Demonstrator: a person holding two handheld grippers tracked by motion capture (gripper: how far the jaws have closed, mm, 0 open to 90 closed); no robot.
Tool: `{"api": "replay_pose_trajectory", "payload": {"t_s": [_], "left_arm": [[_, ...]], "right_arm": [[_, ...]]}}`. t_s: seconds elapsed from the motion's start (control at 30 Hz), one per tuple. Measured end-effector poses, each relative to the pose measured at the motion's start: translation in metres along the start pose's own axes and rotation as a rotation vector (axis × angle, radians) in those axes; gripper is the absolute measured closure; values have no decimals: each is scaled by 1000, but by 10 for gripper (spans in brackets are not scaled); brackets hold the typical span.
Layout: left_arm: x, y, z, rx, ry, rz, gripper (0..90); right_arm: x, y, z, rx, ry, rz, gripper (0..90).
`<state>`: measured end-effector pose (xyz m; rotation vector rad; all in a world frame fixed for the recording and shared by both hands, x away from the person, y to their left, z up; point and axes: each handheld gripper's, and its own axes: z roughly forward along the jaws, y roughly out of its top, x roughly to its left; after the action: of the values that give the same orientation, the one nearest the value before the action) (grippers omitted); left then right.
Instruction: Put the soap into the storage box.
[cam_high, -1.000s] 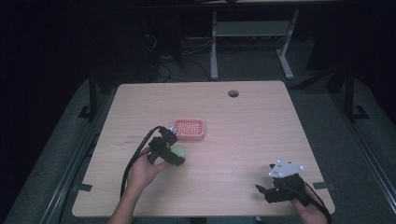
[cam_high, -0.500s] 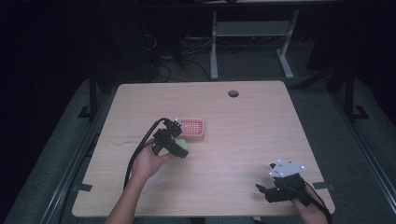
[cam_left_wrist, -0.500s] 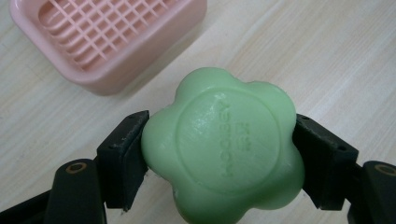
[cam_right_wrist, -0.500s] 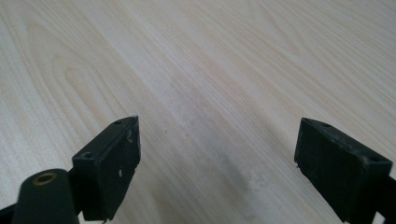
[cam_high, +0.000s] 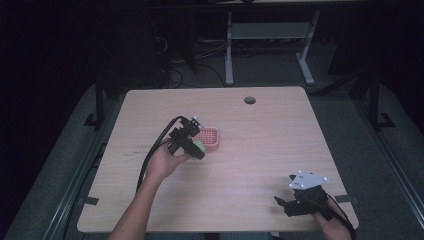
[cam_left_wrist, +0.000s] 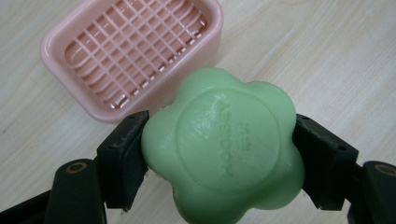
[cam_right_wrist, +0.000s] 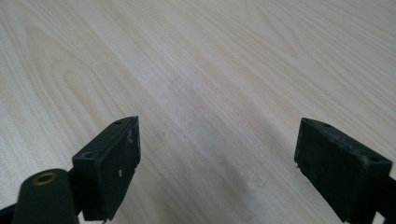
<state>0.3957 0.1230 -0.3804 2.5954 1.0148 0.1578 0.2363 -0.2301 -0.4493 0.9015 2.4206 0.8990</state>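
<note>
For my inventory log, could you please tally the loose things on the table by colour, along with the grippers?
Green: 1, the soap
Pink: 1, the soap dish
Black: 2, the left gripper and the right gripper
Total: 4

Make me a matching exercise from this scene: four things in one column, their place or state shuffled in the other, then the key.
Things:
1. green soap
2. pink soap dish
3. right gripper
4. round hole

States:
A. open over bare wood, near the table's front right corner
B. clamped between two black jaws
C. empty, resting on the table
D. near the table's far edge

Pairs: 1-B, 2-C, 3-A, 4-D
</note>
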Motion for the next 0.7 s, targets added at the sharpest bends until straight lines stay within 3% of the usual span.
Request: {"api": "replay_pose_trajectory", "payload": {"t_s": [0.13, 0.7], "left_arm": [[4, 8, 3, 20, 4, 8, 264], [35, 35, 15, 18, 25, -84, 264]], "right_arm": [[-1, 0, 0, -1, -2, 6, 139], [-3, -1, -2, -17, -5, 30, 139]]}}
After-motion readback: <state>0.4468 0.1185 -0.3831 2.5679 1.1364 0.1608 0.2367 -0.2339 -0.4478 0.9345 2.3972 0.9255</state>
